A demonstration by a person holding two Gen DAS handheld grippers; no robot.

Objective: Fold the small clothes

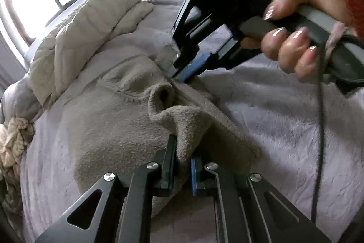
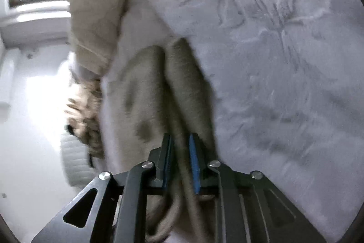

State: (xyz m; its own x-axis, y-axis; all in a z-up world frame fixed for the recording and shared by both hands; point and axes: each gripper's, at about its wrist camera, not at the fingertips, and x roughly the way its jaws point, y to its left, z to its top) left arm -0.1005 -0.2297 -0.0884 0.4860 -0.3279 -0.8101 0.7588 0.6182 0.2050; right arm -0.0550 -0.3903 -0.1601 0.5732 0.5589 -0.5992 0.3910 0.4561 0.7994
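Pale lilac fleece blanket (image 1: pixel 284 120) covers the bed I am working on, with a quilted beige duvet (image 1: pixel 91 22) bunched toward the window. On it lies the small grey knit garment (image 1: pixel 109 120), spread flat to the left and gathered into a ridge where I hold it. My left gripper (image 1: pixel 183 165) is clamped on the near fold of that ridge. My right gripper (image 1: pixel 179 76), held by a hand (image 1: pixel 302 38), is pinched on the far edge; its own view shows cloth squeezed between the blue pads (image 2: pixel 194 165).

To fold cleanly, I judge both grips should travel together at equal height, keeping the edge taut, then lay it down aligned before letting go.

I can read no label or writing anywhere.
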